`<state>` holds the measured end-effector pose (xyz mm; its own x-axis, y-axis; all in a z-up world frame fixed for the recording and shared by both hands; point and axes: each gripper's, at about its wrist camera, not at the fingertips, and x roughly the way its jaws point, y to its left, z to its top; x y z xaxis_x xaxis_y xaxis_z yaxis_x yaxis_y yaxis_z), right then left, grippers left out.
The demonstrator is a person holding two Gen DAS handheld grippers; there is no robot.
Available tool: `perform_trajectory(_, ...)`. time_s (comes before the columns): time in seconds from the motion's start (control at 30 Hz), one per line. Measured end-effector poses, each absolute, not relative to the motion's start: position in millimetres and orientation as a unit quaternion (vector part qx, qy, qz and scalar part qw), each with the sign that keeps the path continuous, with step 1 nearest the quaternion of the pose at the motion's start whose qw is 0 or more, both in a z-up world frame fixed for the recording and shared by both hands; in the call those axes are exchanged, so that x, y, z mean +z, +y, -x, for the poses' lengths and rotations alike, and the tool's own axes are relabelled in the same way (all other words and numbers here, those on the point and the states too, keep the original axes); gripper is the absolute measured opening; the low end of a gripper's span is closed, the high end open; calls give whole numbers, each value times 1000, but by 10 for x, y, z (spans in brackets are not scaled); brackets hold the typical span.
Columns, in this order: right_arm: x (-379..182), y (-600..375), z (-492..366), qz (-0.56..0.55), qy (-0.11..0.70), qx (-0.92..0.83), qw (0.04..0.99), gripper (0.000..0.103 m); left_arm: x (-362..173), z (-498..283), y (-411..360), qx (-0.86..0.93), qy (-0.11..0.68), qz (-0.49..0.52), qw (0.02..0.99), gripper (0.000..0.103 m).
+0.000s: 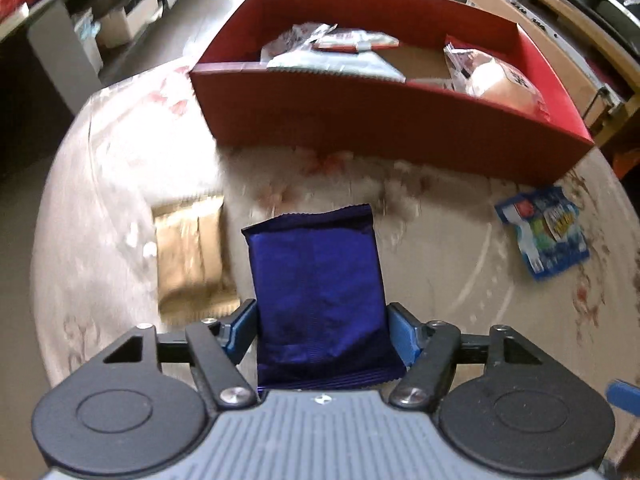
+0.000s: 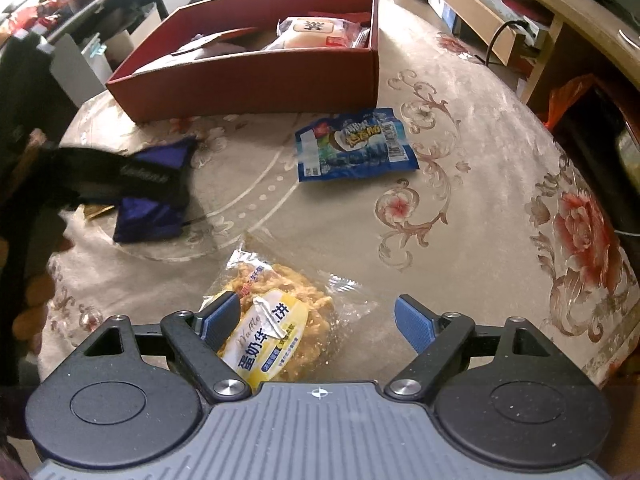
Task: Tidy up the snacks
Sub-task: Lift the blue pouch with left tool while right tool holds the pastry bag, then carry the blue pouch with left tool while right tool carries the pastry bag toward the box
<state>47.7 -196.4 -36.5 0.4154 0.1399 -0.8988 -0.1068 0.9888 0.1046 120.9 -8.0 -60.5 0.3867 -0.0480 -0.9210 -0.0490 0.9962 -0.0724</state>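
On the left of the tabletop point(image 2: 460, 208), under its flowered cloth, a tan packet point(image 1: 192, 256) lies flat just beside the left tongs point(image 1: 322, 330). Those tongs pinch a dark purple snack pouch point(image 1: 320, 300): both blue pads press on its long edges, and the pouch stands up between them, its crimped top end pointing toward the red box point(image 1: 360, 132). From the right wrist view the same pouch point(image 2: 148, 216) hangs tilted above the cloth on the left side of the tabletop.

The red box sits at the far edge of the tabletop, already holding several wrapped snacks, among them a pale round bun in clear wrap point(image 1: 504, 80).

Nearer, right of centre, a blue snack bag point(image 2: 354, 144) lies flat on the cloth, apart from the box.

The right tongs point(image 2: 318, 320) stand spread over a clear bag of yellow waffle biscuits point(image 2: 276, 320). The left pad is touching or just over the bag's edge; the right pad is well clear of it.
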Motion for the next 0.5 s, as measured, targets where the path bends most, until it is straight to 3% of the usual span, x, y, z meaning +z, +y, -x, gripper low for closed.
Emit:
perform_trajectory(0.33, -432, -1873, -408, -84, 546, 69, 830, 90, -521, -840, -23, -23, 549, 58, 834, 68)
perform_trajectory(0.5, -528, -1631, -477, -58, 554, 65, 828, 91, -606, -817, 20, -17, 551, 41, 834, 69)
